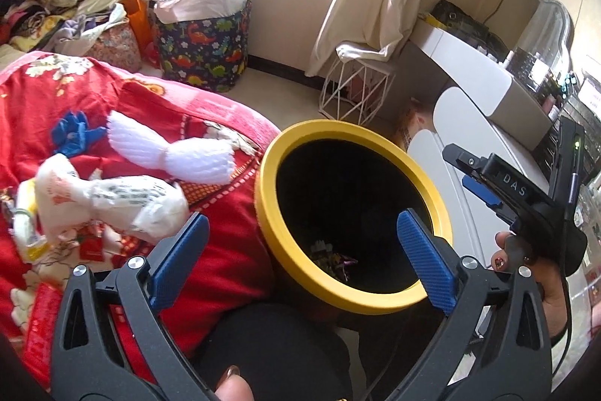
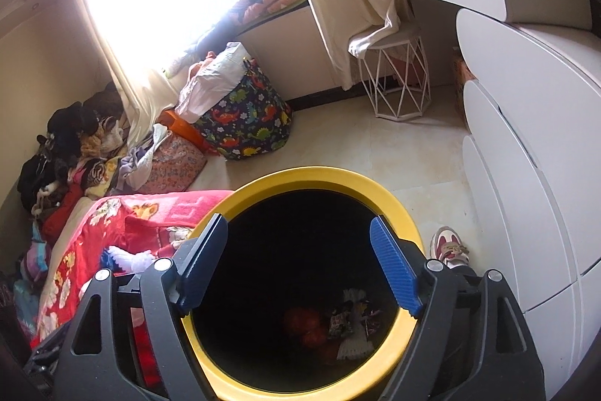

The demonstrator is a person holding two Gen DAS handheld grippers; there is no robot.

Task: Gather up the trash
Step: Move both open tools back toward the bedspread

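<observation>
A black bin with a yellow rim (image 1: 270,213) (image 2: 319,179) stands beside the bed. Wrappers and other trash (image 1: 334,260) (image 2: 338,326) lie at its bottom. My left gripper (image 1: 302,224) hangs open and empty over the bin's left rim and the bed edge. My right gripper (image 2: 298,224) is open and empty right above the bin's mouth; it also shows in the left wrist view (image 1: 458,166), held in a hand. On the red blanket (image 1: 131,100) lie a white foam net (image 1: 169,153), a crumpled white plastic bag (image 1: 112,202) and a blue scrap (image 1: 75,134).
A dinosaur-print basket (image 1: 204,51) (image 2: 251,115) stuffed with bags stands by the window. A white wire stool (image 2: 398,81) and a white dresser (image 2: 526,175) are to the right. A person's shoe (image 2: 449,247) rests on the floor by the bin. Clothes (image 2: 67,145) pile up at the bed's far end.
</observation>
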